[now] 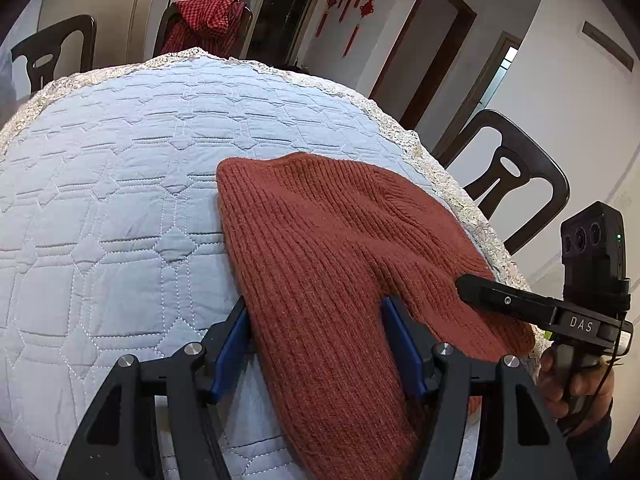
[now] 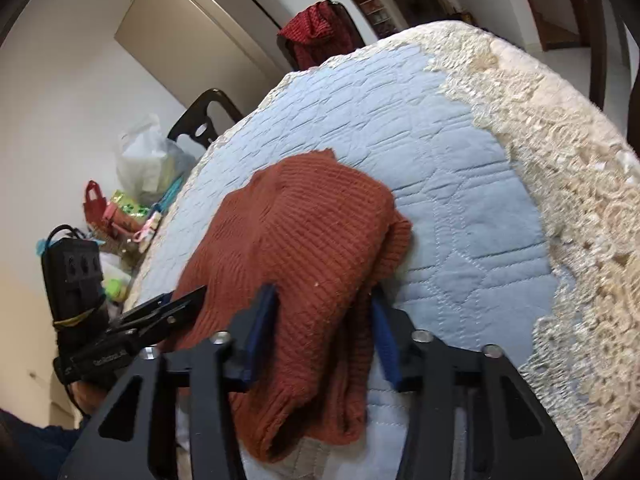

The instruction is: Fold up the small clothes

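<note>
A rust-red ribbed knit garment (image 1: 340, 248) lies folded on the light blue quilted table cover (image 1: 120, 200); it also shows in the right wrist view (image 2: 304, 240). My left gripper (image 1: 316, 320) has its blue-padded jaws wide apart, with the garment's near part lying between them. My right gripper (image 2: 324, 316) also stands open, its jaws on either side of a bunched near edge of the garment. In the left wrist view the right gripper's black fingers (image 1: 480, 290) lie on the garment's right edge. In the right wrist view the left gripper's fingers (image 2: 176, 304) touch the garment's left edge.
The table cover has a cream lace border (image 2: 560, 184). Dark wooden chairs (image 1: 516, 184) stand around the table, one draped with a red checked cloth (image 1: 204, 20). Plastic bags and clutter (image 2: 136, 184) lie beyond the table's left side.
</note>
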